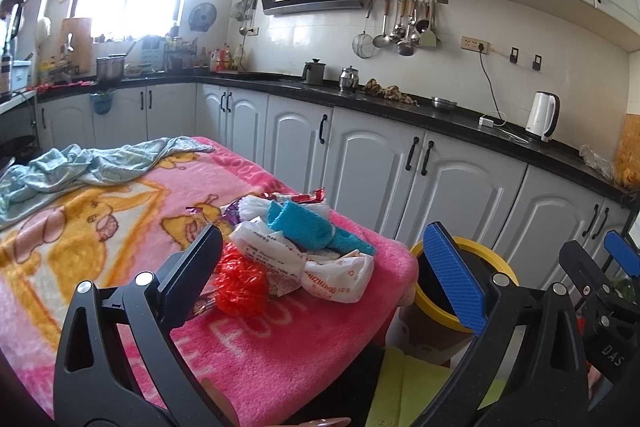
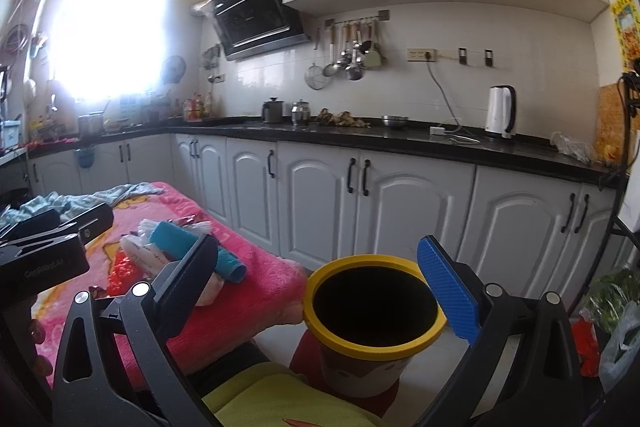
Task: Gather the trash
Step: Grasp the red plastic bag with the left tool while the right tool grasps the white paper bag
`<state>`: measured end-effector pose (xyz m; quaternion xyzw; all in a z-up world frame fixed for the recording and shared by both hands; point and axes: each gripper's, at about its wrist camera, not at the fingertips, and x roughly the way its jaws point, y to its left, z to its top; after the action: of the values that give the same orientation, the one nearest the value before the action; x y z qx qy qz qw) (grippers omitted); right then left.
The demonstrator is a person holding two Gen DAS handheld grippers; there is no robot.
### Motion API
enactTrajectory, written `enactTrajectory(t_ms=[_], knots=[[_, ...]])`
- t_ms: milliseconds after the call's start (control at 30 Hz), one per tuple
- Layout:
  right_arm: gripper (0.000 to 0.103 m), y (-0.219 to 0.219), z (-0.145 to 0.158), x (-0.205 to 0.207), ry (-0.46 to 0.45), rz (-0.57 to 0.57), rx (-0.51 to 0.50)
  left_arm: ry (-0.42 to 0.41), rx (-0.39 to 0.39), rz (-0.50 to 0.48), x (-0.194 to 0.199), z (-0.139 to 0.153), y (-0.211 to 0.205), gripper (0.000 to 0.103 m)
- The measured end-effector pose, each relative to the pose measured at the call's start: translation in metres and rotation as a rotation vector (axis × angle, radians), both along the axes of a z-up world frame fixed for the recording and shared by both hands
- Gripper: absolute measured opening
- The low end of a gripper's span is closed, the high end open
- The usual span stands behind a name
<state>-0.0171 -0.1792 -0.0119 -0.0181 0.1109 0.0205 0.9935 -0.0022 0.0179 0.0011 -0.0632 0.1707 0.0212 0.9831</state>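
A pile of trash lies at the near right corner of the pink blanket (image 1: 248, 343): a red crinkly wrapper (image 1: 240, 281), a white plastic bag (image 1: 320, 267), a teal cloth (image 1: 312, 227) and a red snack packet (image 1: 304, 195). My left gripper (image 1: 332, 267) is open and empty, its fingers either side of the pile and above it. A yellow-rimmed bin (image 2: 374, 311) stands on the floor to the right of the table. My right gripper (image 2: 320, 285) is open and empty over the bin's near side. The pile also shows in the right wrist view (image 2: 168, 247).
A light blue cloth (image 1: 80, 167) lies crumpled at the blanket's far left. White cabinets (image 1: 400, 163) under a black counter with a kettle (image 1: 542, 115) run behind. A yellow-green cushion (image 2: 272, 399) lies below. Bags (image 2: 616, 319) sit on the floor at right.
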Motion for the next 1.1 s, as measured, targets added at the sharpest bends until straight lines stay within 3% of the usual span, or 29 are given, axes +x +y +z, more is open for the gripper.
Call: enactTrajectory(t_ms=[633,1100], knots=[[0.097,0.057,-0.003,0.016,0.047,0.267,-0.130,0.019,-0.055,0.121,-0.007,-0.004,0.054,0.092],[0.097,0.098,-0.012,0.051,0.122,0.404,-0.205,0.112,-0.113,0.229,0.002,-0.020,0.102,0.092]])
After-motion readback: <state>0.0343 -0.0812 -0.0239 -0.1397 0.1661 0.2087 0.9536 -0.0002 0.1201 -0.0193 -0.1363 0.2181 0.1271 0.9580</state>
